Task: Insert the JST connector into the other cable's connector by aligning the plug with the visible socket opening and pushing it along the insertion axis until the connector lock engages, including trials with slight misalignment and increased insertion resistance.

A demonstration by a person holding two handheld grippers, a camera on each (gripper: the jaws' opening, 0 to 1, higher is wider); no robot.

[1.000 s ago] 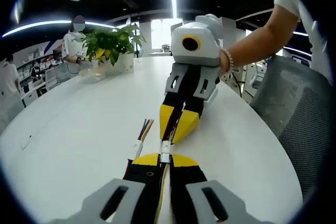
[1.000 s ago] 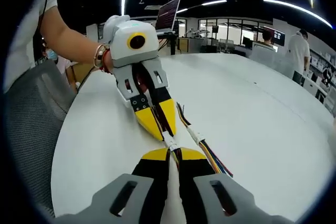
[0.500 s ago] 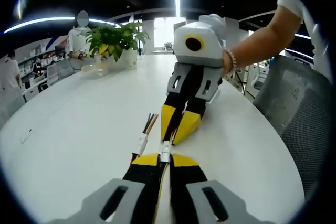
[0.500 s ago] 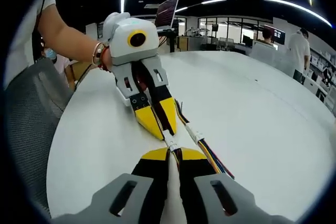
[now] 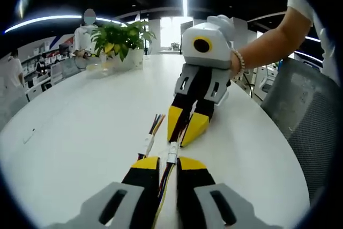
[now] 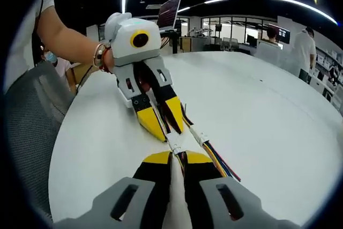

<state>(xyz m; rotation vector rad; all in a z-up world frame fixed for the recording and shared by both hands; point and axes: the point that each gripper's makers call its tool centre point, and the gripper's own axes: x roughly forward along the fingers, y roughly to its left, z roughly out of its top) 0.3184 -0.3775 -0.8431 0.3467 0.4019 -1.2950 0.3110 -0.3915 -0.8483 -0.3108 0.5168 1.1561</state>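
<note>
We see the white plastic JST connector [image 5: 172, 153] held just over the glossy white round surface [image 5: 80, 132], between the two gripper tips, which meet nose to nose. Whether plug and socket are fully seated, we cannot tell; the joint is too small.

The left gripper [image 5: 167, 162] has its yellow-and-black fingers slightly parted, with thin coloured wires running loosely through the gap. The right gripper [image 6: 178, 158] has its fingers pressed together, pinching the connector's near end. In the left gripper view the right gripper [image 5: 182, 135] comes in from above, with the person's hand behind it.

A second small white connector [image 5: 148, 144] with a fan of multicoloured wires [image 5: 156, 123] lies on the surface just beside the held one.

Risks, as we judge them:
- The left fingers are loose, so a push from the right could slide the housing back and the lock would not engage.
- The housing is small, smooth and hard, so it can twist in the fingers and go in slightly skewed.
- The wires are thin and floppy and give no support; pushing on them would buckle them.
- The loose connector nearby could snag or get nudged.

A potted green plant in a white pot [image 5: 120, 38] stands well apart, at the far edge of the surface.
</note>
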